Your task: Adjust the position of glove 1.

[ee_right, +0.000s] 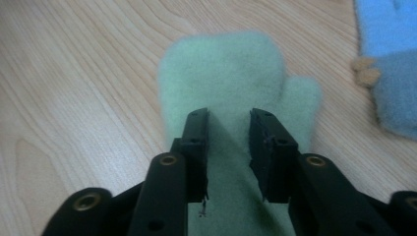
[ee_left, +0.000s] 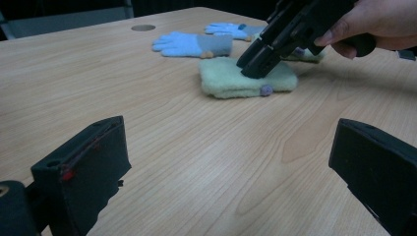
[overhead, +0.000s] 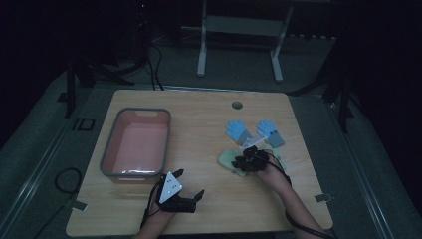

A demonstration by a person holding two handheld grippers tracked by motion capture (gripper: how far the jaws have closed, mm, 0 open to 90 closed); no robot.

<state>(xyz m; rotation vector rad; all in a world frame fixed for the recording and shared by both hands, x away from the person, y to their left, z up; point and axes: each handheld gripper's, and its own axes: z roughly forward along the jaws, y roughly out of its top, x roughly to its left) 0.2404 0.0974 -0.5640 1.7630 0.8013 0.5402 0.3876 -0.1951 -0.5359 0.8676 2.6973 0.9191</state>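
A pale green mitten [overhead: 229, 160] [ee_left: 221, 81] [ee_right: 221, 69] lies flat on the wooden table, right of centre. My right gripper [overhead: 251, 159] [ee_left: 253, 66] [ee_right: 228, 142] points down onto it, and its jaws stand close together with a fold of the green fabric pinched between the pads. Just beyond lie two light blue gloves [overhead: 238, 130] [ee_left: 192, 44] [ee_right: 393, 64] with grey cuffs. My left gripper [overhead: 189, 183] [ee_left: 231, 172] rests near the table's front edge, jaws wide open with nothing between them. It faces the mitten from a distance.
A pink bin with a grey rim [overhead: 107, 149] stands on the left half of the table, with nothing in it. A round cable hole [overhead: 237, 105] sits near the far edge. More green fabric [ee_left: 307, 56] shows behind the right gripper. The surroundings are dark.
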